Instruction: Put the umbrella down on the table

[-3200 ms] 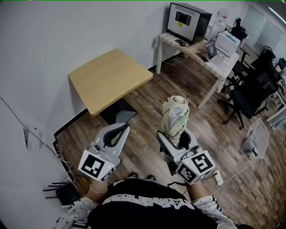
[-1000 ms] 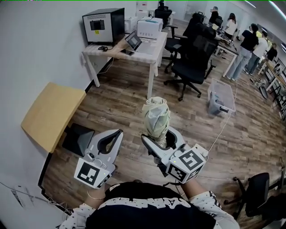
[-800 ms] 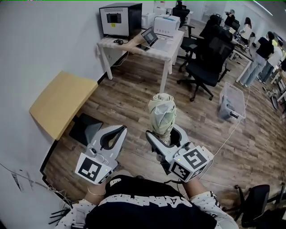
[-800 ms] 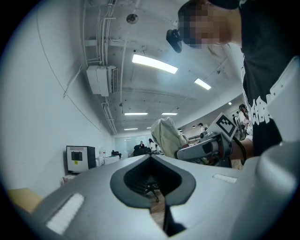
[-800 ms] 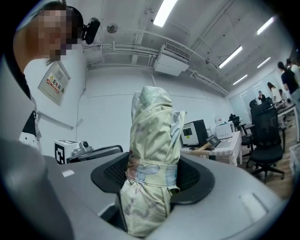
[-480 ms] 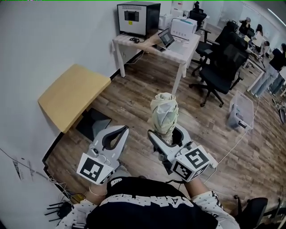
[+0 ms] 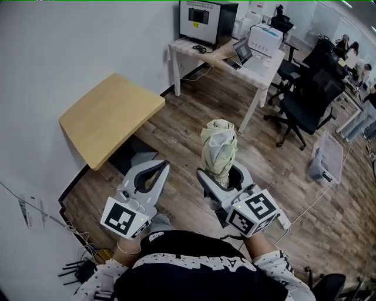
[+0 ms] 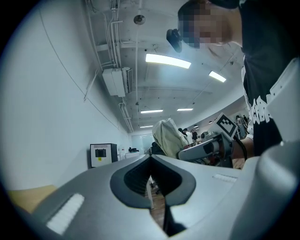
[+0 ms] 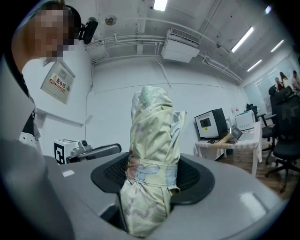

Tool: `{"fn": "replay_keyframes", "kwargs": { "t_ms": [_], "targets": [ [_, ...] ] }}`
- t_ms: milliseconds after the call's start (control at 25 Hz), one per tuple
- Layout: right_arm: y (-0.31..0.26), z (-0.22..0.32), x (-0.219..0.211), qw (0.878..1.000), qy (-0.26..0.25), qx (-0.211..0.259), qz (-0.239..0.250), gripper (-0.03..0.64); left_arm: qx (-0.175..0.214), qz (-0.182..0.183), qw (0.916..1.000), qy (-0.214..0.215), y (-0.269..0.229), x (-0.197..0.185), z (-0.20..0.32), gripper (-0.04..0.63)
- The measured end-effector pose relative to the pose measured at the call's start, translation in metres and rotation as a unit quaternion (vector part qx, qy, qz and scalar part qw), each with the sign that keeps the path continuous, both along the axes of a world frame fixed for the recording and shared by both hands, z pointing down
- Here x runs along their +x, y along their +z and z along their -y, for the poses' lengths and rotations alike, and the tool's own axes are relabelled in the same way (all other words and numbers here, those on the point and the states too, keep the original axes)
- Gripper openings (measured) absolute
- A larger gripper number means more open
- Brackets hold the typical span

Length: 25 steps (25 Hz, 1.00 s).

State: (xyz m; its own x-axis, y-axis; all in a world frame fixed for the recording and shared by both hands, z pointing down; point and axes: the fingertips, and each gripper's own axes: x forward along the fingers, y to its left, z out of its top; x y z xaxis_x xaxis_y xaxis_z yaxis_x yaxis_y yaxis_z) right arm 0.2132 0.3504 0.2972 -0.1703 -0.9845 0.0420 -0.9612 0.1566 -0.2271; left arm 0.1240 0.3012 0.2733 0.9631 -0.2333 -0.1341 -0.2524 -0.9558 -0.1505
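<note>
Right claw [image 7: 223, 174]: gripped the folded umbrella [image 7: 219, 146] upright, frame centre.
Left claw [image 7: 157, 167]: was closed, empty.
Surface [image 7: 108, 114]: wooden, sat upper left.

Crumpled matt cloth umbrella [image 7: 219, 146], smooth pale wood table [image 7: 111, 113], dark wood-grain plank floor [image 7: 197, 114], possibly laminate

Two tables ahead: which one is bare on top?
The light wooden table by the wall; the white desk farther off carries a monitor and laptop.
</note>
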Motion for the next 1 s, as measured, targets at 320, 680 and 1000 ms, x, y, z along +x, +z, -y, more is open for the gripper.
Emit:
{"fn": "replay_keyframes", "kwargs": {
  "t_ms": [320,680,1000],
  "targets": [
    [0.005,0.07,-0.022,0.999,-0.036,-0.011,-0.001,0.295,-0.009,0.0,0.9996,-0.028,0.005,-0.02,0.064,-0.003],
    [0.006,0.151,-0.05,0.997,-0.073,-0.021,0.002,0.295,-0.017,0.006,0.9975,-0.068,0.009,-0.053,0.135,-0.003],
    [0.0,0.222,-0.086,0.995,-0.1,-0.028,0.001,0.295,-0.028,-0.002,0.9945,-0.101,0.005,-0.094,0.204,-0.003]
  ]
}}
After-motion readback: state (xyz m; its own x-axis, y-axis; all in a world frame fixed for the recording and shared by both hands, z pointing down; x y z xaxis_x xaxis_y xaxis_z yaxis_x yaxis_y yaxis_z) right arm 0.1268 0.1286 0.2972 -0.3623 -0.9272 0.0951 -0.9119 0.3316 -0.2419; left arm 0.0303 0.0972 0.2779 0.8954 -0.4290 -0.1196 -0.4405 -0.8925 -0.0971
